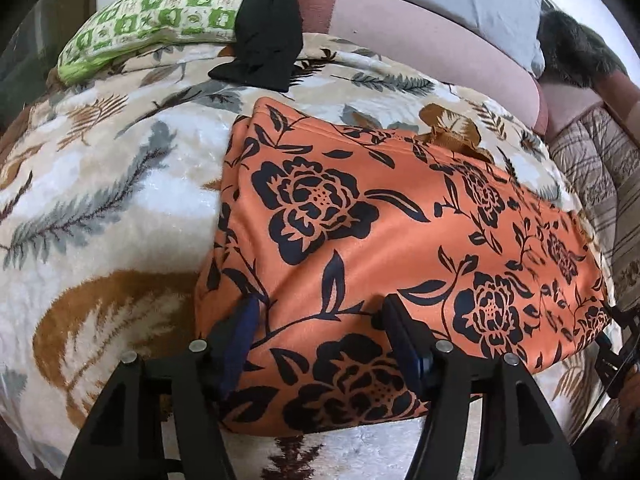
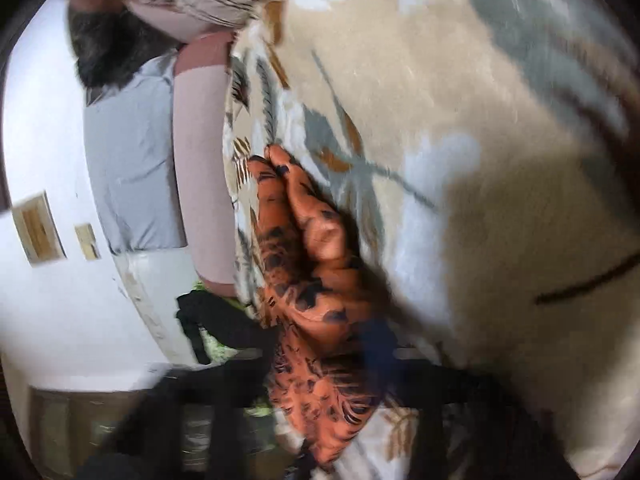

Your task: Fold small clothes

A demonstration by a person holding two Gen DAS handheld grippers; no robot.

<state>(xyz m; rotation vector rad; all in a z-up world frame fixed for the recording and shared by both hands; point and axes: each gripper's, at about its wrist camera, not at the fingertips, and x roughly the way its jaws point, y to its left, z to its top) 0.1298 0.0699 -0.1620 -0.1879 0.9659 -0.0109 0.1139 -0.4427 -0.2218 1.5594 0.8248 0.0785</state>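
1. Your orange floral garment point(image 1: 360, 240) lies on the bed, on the leaf-print blanket point(image 1: 100, 200), as a flat, roughly rectangular panel with doubled layers showing along its left edge. I judge that at least one fold is in and the folding is not finished.

2. Your left gripper point(image 1: 320, 320) sits over the near edge of the garment with its jaws well apart. The cloth passes between and under the fingers point(image 1: 240, 328), but nothing looks pinched, so count this side as open and not yet holding.

3. Your right gripper point(image 2: 320, 356) is at the garment's far right corner. Its view is blurred, but a bunched ridge of orange cloth point(image 2: 316, 240) runs into the narrow gap between the jaws, which look closed on it. Treat that corner as gripped.

4. What seems left: close the left gripper on its edge, carry the two held points over to make the next fold, then flatten the result.

5. Beyond the garment, a black garment point(image 1: 268, 40) lies draped over a green-and-white patterned piece point(image 1: 160, 12) near the head of the bed. If those belong to the pile, they are unfolded, so the task overall looks early to midway.

6. Watch the small brown scrap point(image 1: 452, 136) at the garment's far edge; I cannot tell what it is.
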